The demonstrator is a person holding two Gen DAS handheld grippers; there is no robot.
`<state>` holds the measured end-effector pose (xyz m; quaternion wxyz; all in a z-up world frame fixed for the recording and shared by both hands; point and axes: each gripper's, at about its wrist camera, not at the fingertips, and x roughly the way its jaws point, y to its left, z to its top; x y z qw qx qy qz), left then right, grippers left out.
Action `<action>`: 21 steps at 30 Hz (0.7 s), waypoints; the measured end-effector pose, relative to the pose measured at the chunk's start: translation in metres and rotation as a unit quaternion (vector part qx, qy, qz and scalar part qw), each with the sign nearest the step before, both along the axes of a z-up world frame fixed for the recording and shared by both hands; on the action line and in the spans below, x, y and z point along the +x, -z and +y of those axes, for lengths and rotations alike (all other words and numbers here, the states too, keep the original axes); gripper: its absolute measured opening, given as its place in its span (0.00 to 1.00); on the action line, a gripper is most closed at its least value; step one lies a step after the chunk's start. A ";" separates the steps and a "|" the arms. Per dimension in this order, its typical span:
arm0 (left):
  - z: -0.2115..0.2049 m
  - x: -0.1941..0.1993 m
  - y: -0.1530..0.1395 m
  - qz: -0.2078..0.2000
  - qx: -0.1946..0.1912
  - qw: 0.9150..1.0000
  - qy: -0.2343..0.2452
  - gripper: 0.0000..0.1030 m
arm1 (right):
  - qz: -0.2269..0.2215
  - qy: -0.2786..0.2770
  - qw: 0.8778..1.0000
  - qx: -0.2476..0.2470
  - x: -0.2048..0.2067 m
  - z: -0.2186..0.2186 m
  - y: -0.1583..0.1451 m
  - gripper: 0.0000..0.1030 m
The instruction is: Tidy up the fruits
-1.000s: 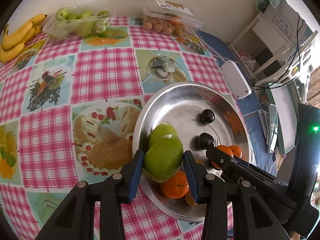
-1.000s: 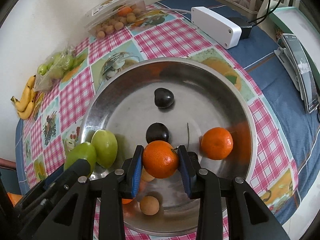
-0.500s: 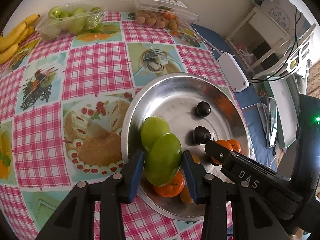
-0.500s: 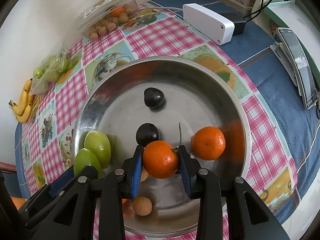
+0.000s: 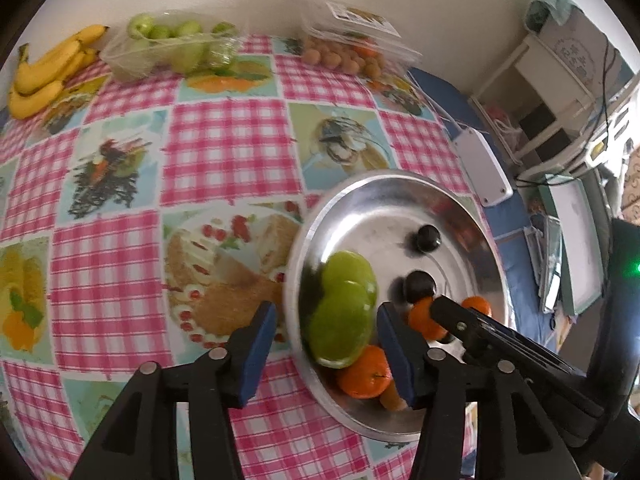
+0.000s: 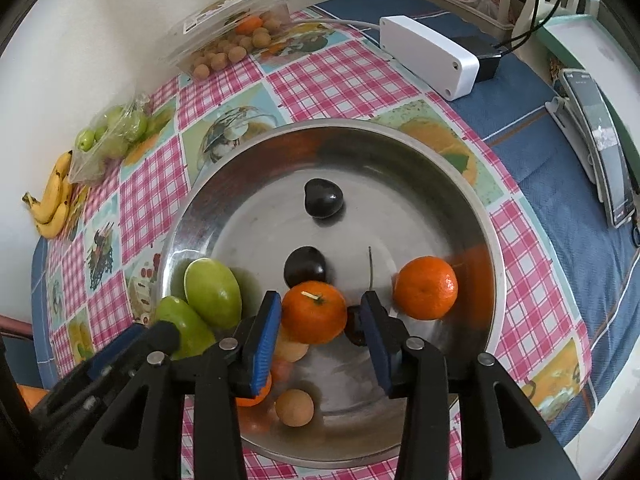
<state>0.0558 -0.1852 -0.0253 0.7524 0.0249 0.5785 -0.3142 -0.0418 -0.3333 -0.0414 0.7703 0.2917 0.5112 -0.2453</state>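
A steel plate [image 5: 384, 200] [image 6: 400, 144] holds two green fruits, oranges, two dark plums and a small tan fruit [image 6: 294, 407]. My left gripper [image 5: 326, 354] is open around the nearer green fruit [image 5: 340, 330], which rests in the plate against the other green fruit [image 5: 348, 270]. My right gripper [image 6: 322, 340] is open, and an orange [image 6: 314, 312] sits between its blue pads, no longer squeezed. A second orange [image 6: 426, 288] lies to the right. The plums [image 6: 324, 198] [image 6: 306, 266] lie mid-plate.
Bananas [image 5: 44, 76], a bag of small green fruit [image 5: 172, 46] and a clear box of tan fruit [image 5: 352, 48] line the far table edge by the wall. A white power box [image 6: 428, 56] and a phone [image 6: 600, 144] lie to the right.
Both grippers have opened: the left let go of the green fruit in the plate, and the right let go of the orange. Both have drawn back slightly.
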 end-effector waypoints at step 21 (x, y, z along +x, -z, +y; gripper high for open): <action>0.065 0.018 0.002 -0.076 0.094 0.987 -0.106 1.00 | 0.025 -0.064 0.997 -0.041 0.005 0.029 0.001 0.96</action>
